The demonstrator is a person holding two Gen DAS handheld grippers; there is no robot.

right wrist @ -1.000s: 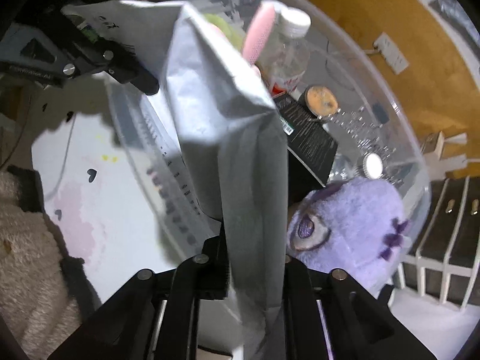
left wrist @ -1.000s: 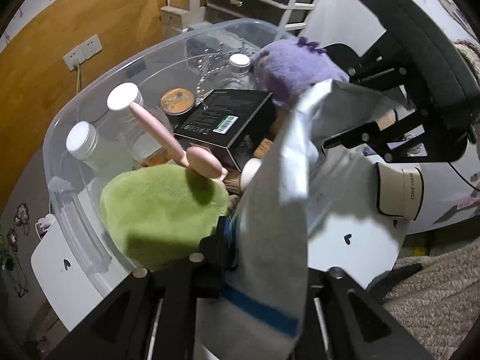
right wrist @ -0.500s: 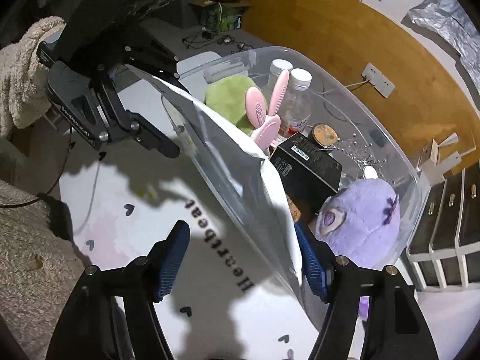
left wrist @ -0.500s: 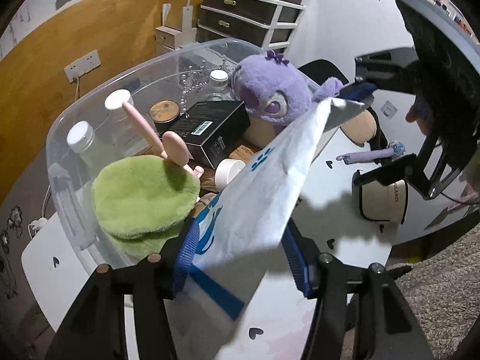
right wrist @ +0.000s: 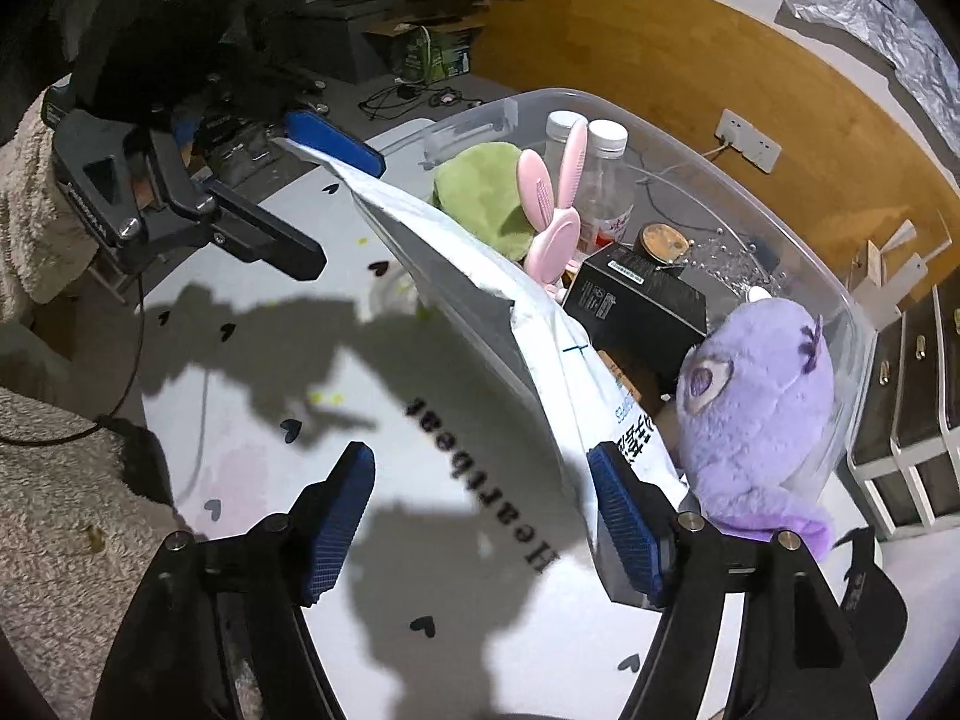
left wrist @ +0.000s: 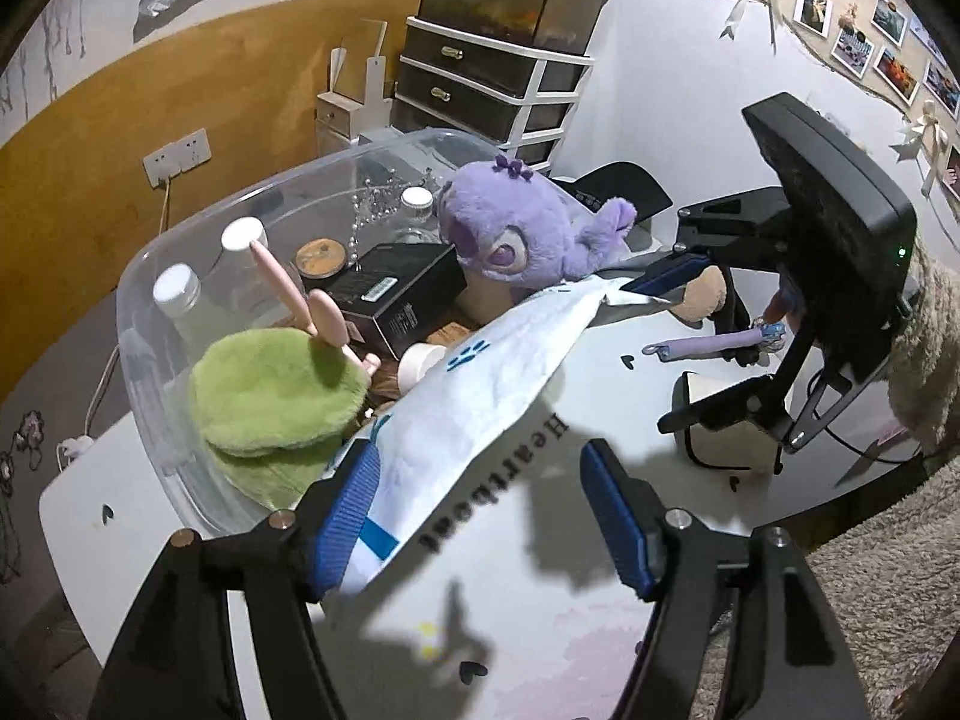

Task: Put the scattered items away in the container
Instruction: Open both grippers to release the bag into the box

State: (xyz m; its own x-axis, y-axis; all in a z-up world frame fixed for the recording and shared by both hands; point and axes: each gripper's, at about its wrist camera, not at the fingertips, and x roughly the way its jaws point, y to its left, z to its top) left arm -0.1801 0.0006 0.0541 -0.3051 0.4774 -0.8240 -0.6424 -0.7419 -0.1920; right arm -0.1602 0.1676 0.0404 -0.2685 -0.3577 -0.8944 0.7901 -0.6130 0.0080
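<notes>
- Your left gripper [left wrist: 480, 516] has its jaws wide apart; the white crinkled plastic mailer bag with blue paw prints [left wrist: 480, 396] only leans on its left pad.
- Your right gripper [right wrist: 480, 522] gapes equally wide, the bag's printed end brushing its right pad — nothing is pinched.
- The bag lies slanted along the front rim of the clear plastic storage tub [left wrist: 144, 324], not yet inside.
- Nudge it inward, over the fuzzy green plush [left wrist: 270, 396] — slick film will likely slide off the rim.
- The soft purple plush toy [right wrist: 762, 396] crowds the tub's other end.
</notes>
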